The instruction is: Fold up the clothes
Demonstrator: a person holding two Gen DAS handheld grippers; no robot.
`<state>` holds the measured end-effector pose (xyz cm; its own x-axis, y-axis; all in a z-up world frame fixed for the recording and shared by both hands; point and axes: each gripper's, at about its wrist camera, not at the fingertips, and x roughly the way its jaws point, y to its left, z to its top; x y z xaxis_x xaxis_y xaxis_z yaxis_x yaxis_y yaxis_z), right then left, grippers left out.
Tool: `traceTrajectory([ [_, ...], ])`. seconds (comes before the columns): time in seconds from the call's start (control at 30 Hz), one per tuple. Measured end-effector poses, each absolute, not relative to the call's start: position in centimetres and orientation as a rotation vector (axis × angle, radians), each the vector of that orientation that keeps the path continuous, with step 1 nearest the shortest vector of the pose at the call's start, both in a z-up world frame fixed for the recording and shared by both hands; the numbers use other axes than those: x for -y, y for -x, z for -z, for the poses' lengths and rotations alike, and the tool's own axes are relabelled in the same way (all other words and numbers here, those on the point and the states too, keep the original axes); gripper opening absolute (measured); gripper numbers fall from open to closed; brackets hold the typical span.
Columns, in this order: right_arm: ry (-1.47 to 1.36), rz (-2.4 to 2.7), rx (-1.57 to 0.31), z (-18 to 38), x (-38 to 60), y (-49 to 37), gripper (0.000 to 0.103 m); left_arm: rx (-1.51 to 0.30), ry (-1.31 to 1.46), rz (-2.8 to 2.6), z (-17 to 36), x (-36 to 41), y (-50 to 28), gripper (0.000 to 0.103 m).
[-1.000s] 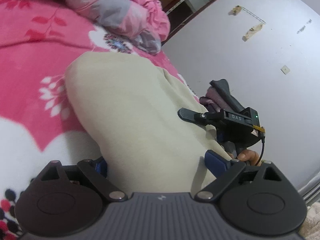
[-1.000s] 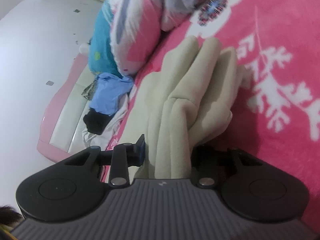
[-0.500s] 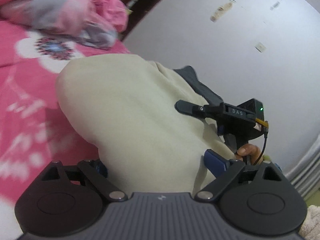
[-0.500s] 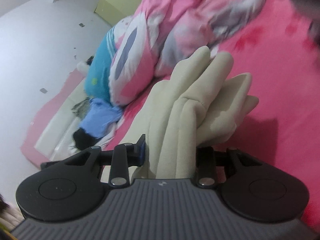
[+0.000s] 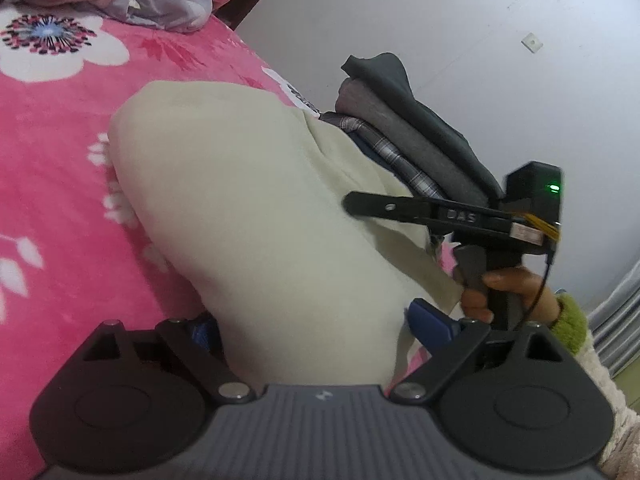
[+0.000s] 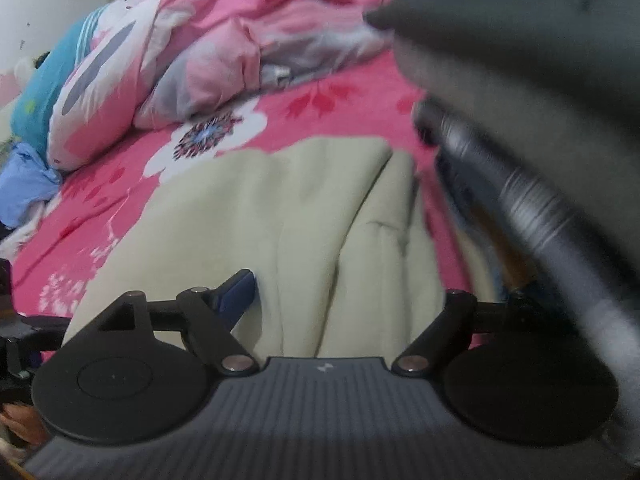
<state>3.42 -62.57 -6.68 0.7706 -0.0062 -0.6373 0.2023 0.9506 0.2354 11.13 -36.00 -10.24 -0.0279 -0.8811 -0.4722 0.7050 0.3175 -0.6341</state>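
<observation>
Folded cream fleece garment on pink floral bed, btwn right tool jaws, just spread wide, not pinching; left tool clamps garment's near end.

Bed with pink floral blanket. Crumpled pink and grey quilt at its head, beside a pink-and-white pillow and a teal cushion. White wall alongside.

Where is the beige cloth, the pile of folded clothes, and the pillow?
beige cloth (image 5: 248,208): left wrist view, broad top.
pile of folded clothes (image 5: 404,132): left wrist view, grey layer.
pillow (image 6: 100,92): right wrist view, pink-white face.
</observation>
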Motion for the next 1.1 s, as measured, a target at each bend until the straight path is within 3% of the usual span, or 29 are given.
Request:
traceTrajectory([
  [0.3, 0.033, 0.447, -0.472, 2.4, 57.5, 4.5, 0.084, -0.788, 0.156, 1.183, 6.6, 30.7, -8.6, 0.093],
  [0.47, -0.172, 0.411, -0.326, 2.5, 55.5, 10.0, 0.084, -0.711, 0.116, 1.199, 4.1, 30.4, -6.5, 0.094],
  [0.6, -0.387, 0.308, -0.375, 5.1, 54.1, 8.8, 0.082, -0.779, 0.032, 1.142, 3.9, 32.3, -5.0, 0.091],
  [0.83, -0.47, 0.316, -0.25, 3.6, 48.8, 12.6, 0.084, -0.717, 0.053, 1.003, 1.1, 26.3, -2.2, 0.094],
  [1.07, -0.423, 0.371, -0.279, 2.8, 43.1, 16.6, 0.096, -0.632, -0.07, 0.843, -1.9, 21.6, 2.4, 0.102],
  [1.1, -0.412, 0.382, -0.294, 2.7, 42.3, 17.1, 0.102, -0.62, -0.07, 0.833, -2.2, 21.0, 3.0, 0.103],
])
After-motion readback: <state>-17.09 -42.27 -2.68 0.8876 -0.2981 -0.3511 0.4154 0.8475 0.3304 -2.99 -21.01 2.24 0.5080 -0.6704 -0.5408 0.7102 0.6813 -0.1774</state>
